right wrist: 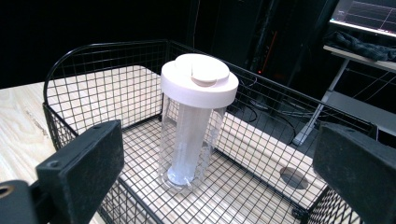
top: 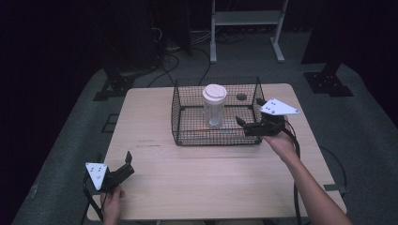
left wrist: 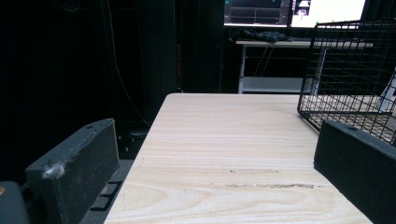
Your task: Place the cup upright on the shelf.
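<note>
Wide-spread, my right gripper [right wrist: 215,172] faces the white-lidded clear bottle [right wrist: 194,126] upright in the wire basket [top: 180,117]; overhead I see my left gripper [top: 126,165], also wide, well apart.

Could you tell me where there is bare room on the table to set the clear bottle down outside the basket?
The light wooden table is bare left of the black wire basket, and across the front between basket and the left gripper. Inside the basket, mesh floor is free around the clear white-lidded bottle. The right side is crowded: the open right gripper sits at the basket's wall.
</note>
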A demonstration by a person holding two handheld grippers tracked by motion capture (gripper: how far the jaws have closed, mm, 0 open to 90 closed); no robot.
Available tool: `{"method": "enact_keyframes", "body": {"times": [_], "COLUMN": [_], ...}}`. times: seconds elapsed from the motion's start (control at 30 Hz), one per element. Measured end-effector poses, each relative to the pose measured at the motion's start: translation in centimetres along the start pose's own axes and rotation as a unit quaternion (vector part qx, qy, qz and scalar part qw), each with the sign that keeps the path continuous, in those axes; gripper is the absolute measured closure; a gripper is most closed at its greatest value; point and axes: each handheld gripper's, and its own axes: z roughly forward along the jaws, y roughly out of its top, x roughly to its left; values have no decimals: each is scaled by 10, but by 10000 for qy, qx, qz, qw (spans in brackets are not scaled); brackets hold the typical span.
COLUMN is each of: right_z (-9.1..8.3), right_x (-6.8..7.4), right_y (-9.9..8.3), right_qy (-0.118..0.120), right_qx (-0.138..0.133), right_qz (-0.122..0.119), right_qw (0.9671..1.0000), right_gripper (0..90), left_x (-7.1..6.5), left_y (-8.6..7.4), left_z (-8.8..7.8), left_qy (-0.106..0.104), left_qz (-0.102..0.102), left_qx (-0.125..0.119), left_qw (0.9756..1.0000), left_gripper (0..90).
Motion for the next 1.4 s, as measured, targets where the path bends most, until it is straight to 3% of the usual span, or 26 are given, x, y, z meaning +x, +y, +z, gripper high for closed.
{"method": "enact_keyframes", "body": {"times": [0.63,1.4], "right_z": [-20,-45], "right_x": [5,5], "right_y": [-24,-49], "right_qy": [33,-18], "right_qx": [111,176], "right_qz": [1,78], "right_qw": [9999,9998], "right_gripper": [16,16], "left_x": [1,-1], "left_y": [0,0], "left_z": [0,0], "left_qy": [-9,-32], "left_qz": [-47,35], "left_qx": [-6,-13], "left_qw": [10000,10000], "left_gripper": [0,0]}}
